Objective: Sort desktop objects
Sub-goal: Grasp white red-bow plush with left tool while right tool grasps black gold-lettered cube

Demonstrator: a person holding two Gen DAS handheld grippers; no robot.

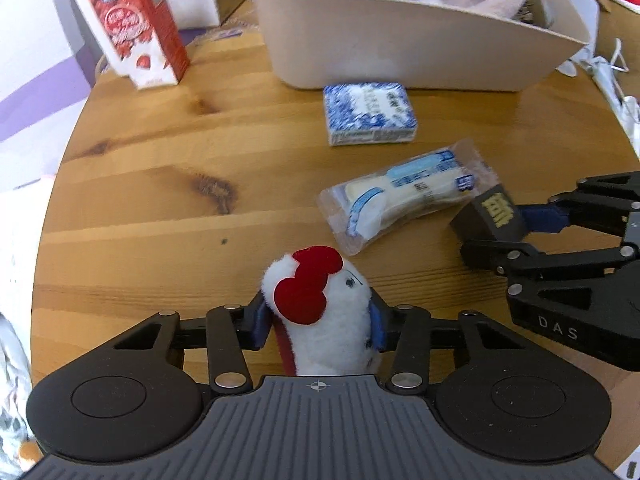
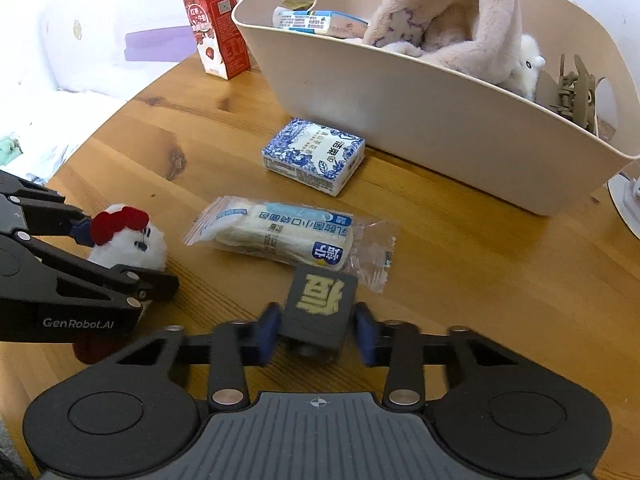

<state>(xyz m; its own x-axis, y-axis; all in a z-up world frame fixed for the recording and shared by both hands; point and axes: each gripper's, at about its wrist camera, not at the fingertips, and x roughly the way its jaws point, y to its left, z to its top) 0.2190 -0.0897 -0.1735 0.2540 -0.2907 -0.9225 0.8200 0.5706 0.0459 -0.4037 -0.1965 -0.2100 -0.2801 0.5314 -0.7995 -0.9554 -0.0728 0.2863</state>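
Left wrist view: left gripper (image 1: 320, 320) is clenched on a white plush chicken (image 1: 320, 312) w/ red comb, blue pads pressed into its fur on both sides; toy sits on the round wooden table (image 1: 140, 184). Ahead, a clear-wrapped bread pack (image 1: 404, 196) lies flat, beyond it a blue-and-white carton (image 1: 369, 114) just beside the beige bin (image 1: 400, 44), which holds plush toys & a small box. Red milk carton (image 1: 138, 26) stands upright far left. At the right, the right gripper (image 1: 492, 232) has a dark block (image 1: 490, 214) w/ gold lettering between its jaws, touching the bread pack's end. Right wrist view: right gripper (image 2: 316, 332) straddles the dark block (image 2: 320, 308); left pad looks to touch it, right pad shows a thin gap, image blurred, so can't tell if the grip is firm. Bread pack (image 2: 280, 236) just ahead, blue-and-white carton (image 2: 314, 154) near bin wall (image 2: 440, 120), milk carton (image 2: 218, 28) behind. Left gripper (image 2: 120, 252) at left edge grasps the chicken (image 2: 128, 240).
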